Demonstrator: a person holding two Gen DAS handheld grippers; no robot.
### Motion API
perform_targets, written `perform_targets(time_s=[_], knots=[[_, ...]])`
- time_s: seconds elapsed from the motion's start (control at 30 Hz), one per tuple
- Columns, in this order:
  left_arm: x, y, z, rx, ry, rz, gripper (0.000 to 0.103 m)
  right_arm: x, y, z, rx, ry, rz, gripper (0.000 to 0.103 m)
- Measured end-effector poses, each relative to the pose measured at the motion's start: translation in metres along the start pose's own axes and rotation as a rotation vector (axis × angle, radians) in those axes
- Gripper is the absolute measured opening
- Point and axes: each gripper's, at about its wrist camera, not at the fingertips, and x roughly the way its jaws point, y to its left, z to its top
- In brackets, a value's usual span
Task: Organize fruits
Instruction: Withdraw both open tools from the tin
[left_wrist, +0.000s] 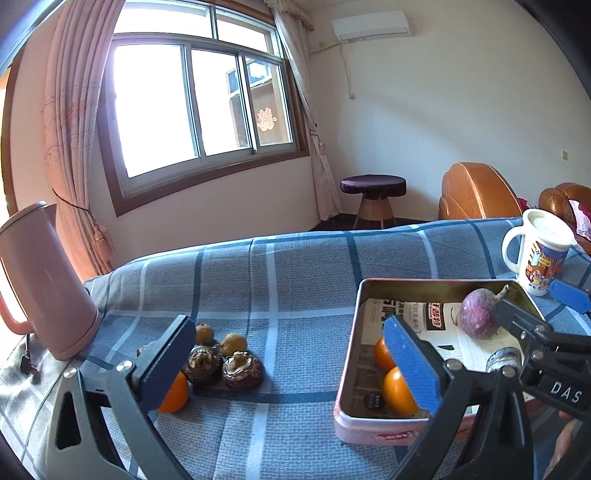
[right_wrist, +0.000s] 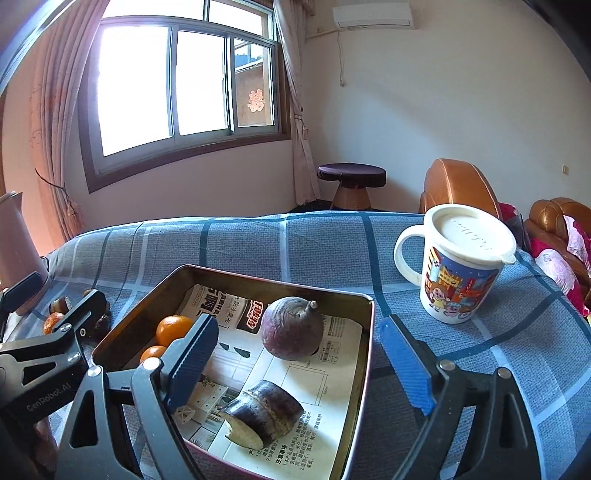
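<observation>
A metal tin (right_wrist: 258, 277) lined with printed paper holds two oranges (right_wrist: 173, 328), a round purple root (right_wrist: 291, 328) and a dark cane piece (right_wrist: 263, 414). My right gripper (right_wrist: 299, 363) hangs open over the tin's near end, touching nothing. My left gripper (left_wrist: 291, 365) stands wide open left of the tin (left_wrist: 355, 332), holding nothing. Beyond its fingers, several small brown fruits (left_wrist: 221, 363) lie on the checked cloth. One more orange (left_wrist: 174, 395) sits partly behind the left finger (left_wrist: 171, 365). The right gripper (left_wrist: 543, 306) shows by the root (left_wrist: 476, 314).
A pink kettle (left_wrist: 40, 280) stands at the table's left end. A lidded cartoon mug (right_wrist: 458, 266) stands right of the tin. The blue checked cloth (left_wrist: 280, 266) covers the table up to its far edge. A stool and leather chairs stand beyond.
</observation>
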Motion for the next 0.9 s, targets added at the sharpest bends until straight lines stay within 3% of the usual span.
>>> perform_targets(time_s=[0.2,0.9], knots=[[0.004,0.011,-0.011,-0.023,0.043,0.015,0.103,-0.001,0.001,-0.003,0.001,-0.008,-0.033,0.091],[-0.007,0.03,-0.022,-0.044,0.063,0.007,0.103,-0.018,0.018,-0.009,0.006,-0.043,-0.144,0.091]])
